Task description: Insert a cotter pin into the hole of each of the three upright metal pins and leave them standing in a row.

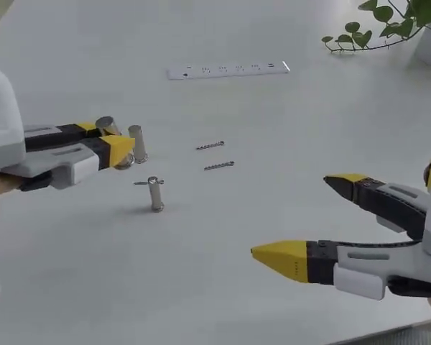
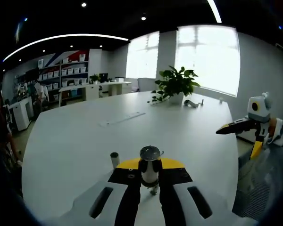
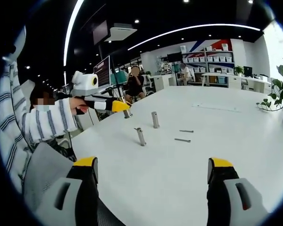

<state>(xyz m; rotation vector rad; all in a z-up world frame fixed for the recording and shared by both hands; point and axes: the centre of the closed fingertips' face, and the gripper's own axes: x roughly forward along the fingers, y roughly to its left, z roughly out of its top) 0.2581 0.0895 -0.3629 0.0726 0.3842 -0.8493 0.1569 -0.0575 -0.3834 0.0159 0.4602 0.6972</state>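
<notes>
My left gripper (image 1: pixel 113 141) is shut on one metal pin (image 2: pixel 150 165), holding it just above the white table; its round head (image 1: pixel 105 126) shows over the jaws. A second bare pin (image 1: pixel 136 142) stands upright right beside it. A third pin (image 1: pixel 156 194) stands nearer me with a cotter pin through its top. Two loose cotter pins (image 1: pixel 210 145) (image 1: pixel 219 166) lie to the right of the pins. My right gripper (image 1: pixel 291 215) hovers open at the lower right, nothing between its jaws. The right gripper view shows the three pins (image 3: pixel 140 136) (image 3: pixel 155 119) (image 3: pixel 127 113) ahead.
A white power strip (image 1: pixel 228 70) lies at the far side of the table. A potted plant (image 1: pixel 395 21) stands at the back right corner. The table's near edge runs close under the right gripper. People sit in the background behind the left gripper (image 3: pixel 108 104).
</notes>
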